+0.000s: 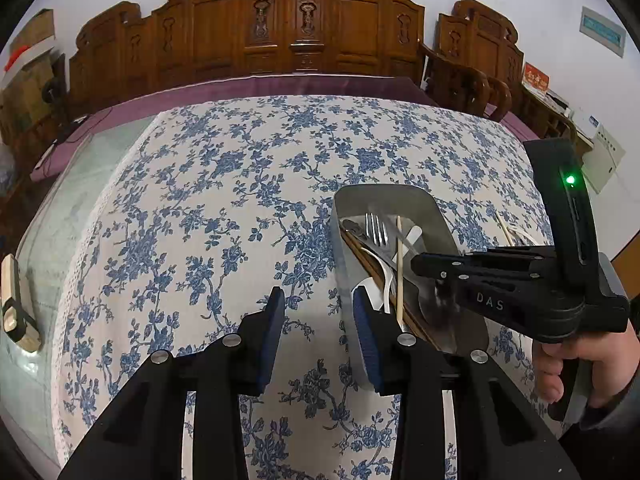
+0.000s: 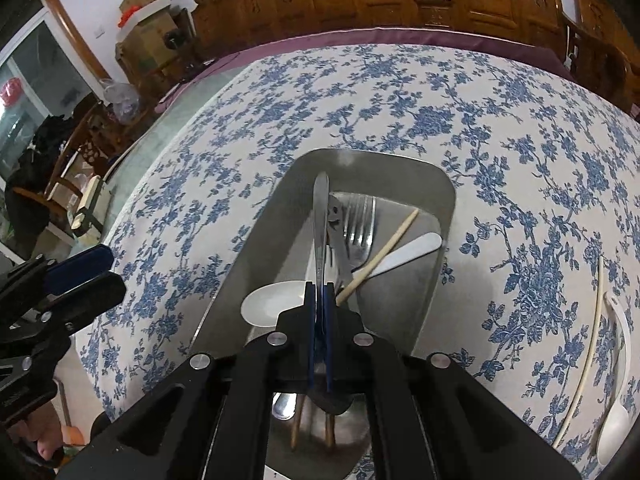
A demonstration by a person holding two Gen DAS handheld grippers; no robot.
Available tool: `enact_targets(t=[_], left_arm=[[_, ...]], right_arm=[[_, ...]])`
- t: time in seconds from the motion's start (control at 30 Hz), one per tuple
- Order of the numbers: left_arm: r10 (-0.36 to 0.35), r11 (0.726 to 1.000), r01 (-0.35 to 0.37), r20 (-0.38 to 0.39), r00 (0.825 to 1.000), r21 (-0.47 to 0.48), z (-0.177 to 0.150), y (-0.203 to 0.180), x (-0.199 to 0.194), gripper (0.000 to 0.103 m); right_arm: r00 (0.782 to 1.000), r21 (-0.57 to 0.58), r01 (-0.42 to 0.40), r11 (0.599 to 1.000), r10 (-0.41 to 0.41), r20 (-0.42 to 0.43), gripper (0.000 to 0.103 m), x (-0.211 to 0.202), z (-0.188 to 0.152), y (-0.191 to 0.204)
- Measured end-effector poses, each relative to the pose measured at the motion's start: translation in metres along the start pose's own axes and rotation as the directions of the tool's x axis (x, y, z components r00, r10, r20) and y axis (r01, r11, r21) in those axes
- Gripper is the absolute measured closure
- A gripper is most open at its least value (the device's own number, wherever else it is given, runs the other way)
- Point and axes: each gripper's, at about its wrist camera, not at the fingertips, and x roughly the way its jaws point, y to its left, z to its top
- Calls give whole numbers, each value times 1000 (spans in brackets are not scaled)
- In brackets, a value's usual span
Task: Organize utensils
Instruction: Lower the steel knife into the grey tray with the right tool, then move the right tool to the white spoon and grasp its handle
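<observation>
**Two claws at a steel tray of mixed cutlery**

Several utensils lie lengthwise in the tray [image 2: 400, 332], a shallow rounded-corner rectangle of dull brushed metal. I see a steel fork [image 2: 360, 220] with bright tines, a white plastic spoon [image 2: 272, 304] with a round bowl, a flat white handle [image 2: 416, 252], and a pale wooden chopstick [image 2: 380, 256] lying aslant across them.

My right claw [image 2: 320, 292] has its blue ribbed pads pressed together on a slim metal utensil [image 2: 321, 216], held edge-on above the tray; its glossy handle points away from me.

My left claw [image 1: 318, 312] stands apart with nothing between its pads, over the cloth just beside the tray's near left edge.

On the table, a cloth [image 2: 440, 112] of white fabric printed with blue flowers carries the tray. To the right of the tray lie another white spoon [image 2: 616, 412] and a long pale stick [image 2: 588, 360].
</observation>
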Motion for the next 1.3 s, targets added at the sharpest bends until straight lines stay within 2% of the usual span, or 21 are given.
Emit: enact_targets(t=[0.3, 0.47, 0.77, 0.83, 0.87, 0.9, 1.03, 1.1, 1.3], left_arm=[[-2, 1000, 2, 5, 1000, 9, 0, -6, -3, 68], [-6, 1000, 6, 11, 1000, 16, 1, -19, -6, 63], [-14, 999, 13, 11, 1000, 38, 4, -48, -9, 62], [-16, 999, 16, 10, 1000, 44, 5, -55, -9, 55], [-16, 999, 15, 14, 1000, 50, 5, -59, -10, 45], [-14, 998, 13, 21, 1000, 54, 6, -62, -11, 42], [-26, 999, 25, 35, 999, 42, 6, -73, -15, 33], [-28, 999, 26, 37, 999, 44, 4, -79, -15, 25], [-67, 996, 64, 40, 997, 67, 3, -102, -14, 15]], right_arm=[[1000, -51, 1, 999, 0, 23, 97, -15, -4, 7], [998, -89, 7, 996, -1, 59, 96, -38, -8, 7], [993, -116, 22, 993, -8, 120, 96, -85, -24, -10], [991, -118, 26, 993, -10, 134, 96, -97, -31, -18], [990, -118, 26, 993, -10, 139, 96, -103, -35, -22], [990, -117, 27, 993, -10, 142, 96, -107, -39, -25], [988, -121, 48, 991, -30, 151, 96, -123, -55, -42], [987, -122, 62, 991, -42, 158, 96, -131, -63, -52], [983, -105, 95, 990, -77, 165, 96, -146, -83, -81]])
